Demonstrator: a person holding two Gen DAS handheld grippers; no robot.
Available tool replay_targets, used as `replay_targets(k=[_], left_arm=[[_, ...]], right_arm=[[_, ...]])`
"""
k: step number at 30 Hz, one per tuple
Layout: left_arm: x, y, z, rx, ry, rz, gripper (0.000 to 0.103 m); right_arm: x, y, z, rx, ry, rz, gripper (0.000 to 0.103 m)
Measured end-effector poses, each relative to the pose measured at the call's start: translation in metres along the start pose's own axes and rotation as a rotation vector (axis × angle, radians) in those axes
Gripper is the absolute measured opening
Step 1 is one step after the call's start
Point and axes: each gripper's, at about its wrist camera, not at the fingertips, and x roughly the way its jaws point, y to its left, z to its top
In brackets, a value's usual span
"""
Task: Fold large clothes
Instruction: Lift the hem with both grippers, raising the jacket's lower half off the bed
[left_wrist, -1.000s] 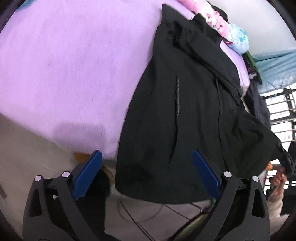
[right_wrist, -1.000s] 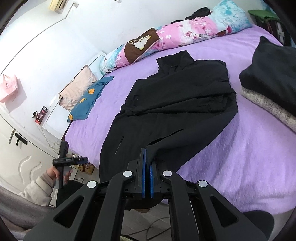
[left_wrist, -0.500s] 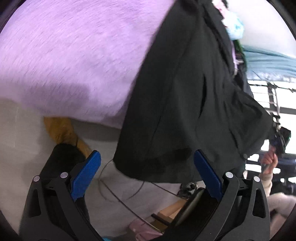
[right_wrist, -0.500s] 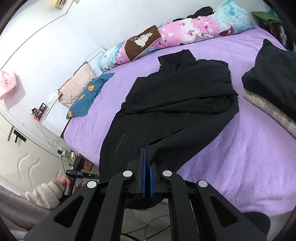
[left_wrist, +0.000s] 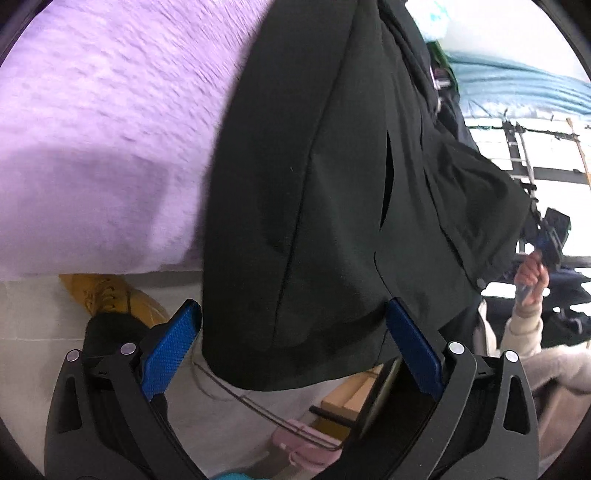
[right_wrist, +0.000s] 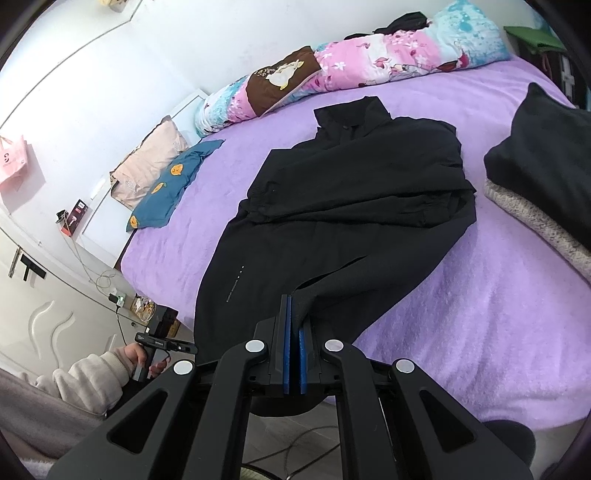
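A large black jacket (right_wrist: 351, 206) lies spread on the purple bed (right_wrist: 480, 314), sleeves folded across its chest, collar toward the pillows. Its hem hangs over the bed's edge. My right gripper (right_wrist: 294, 317) is shut on the jacket's hem corner at the bed edge. In the left wrist view the jacket (left_wrist: 314, 192) fills the middle and its other hem corner hangs between the open blue pads of my left gripper (left_wrist: 293, 332); the pads stand apart on either side of the cloth.
A folded black and grey clothes pile (right_wrist: 543, 177) sits on the bed's right. Pillows (right_wrist: 332, 74) line the far edge. Below the bed edge are a yellow shoe (left_wrist: 107, 295), cables (left_wrist: 277, 413) and boxes on the floor.
My left gripper has moved in toward the hanging hem, which now sits between its open pads. The right gripper stays shut on its corner, nearly still.
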Motion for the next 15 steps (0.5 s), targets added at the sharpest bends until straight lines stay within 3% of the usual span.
replay_targets(k=[2,5,6,7,15], left_arm=[[0.002,-0.001,-0.001,0.004,0.02,-0.013,0.089],[0.0,-0.01,-0.001,0.033,0.023,-0.027,0.055],[0.0,-0.014,0.0,0.043,0.025,-0.026,0.034],[0.0,-0.017,-0.001,0.05,0.027,-0.026,0.023],[-0.003,-0.036,-0.003,0.061,0.003,-0.005,0.008]], right_arm=[[0.001,0.001,0.0,0.002,0.004,-0.004,0.004],[0.003,0.005,0.001,-0.003,0.005,-0.008,0.004],[0.003,0.005,0.001,-0.002,0.005,-0.007,0.004],[0.004,0.005,0.002,-0.003,0.005,-0.006,0.004],[0.003,0.006,0.001,-0.008,-0.001,-0.003,0.004]])
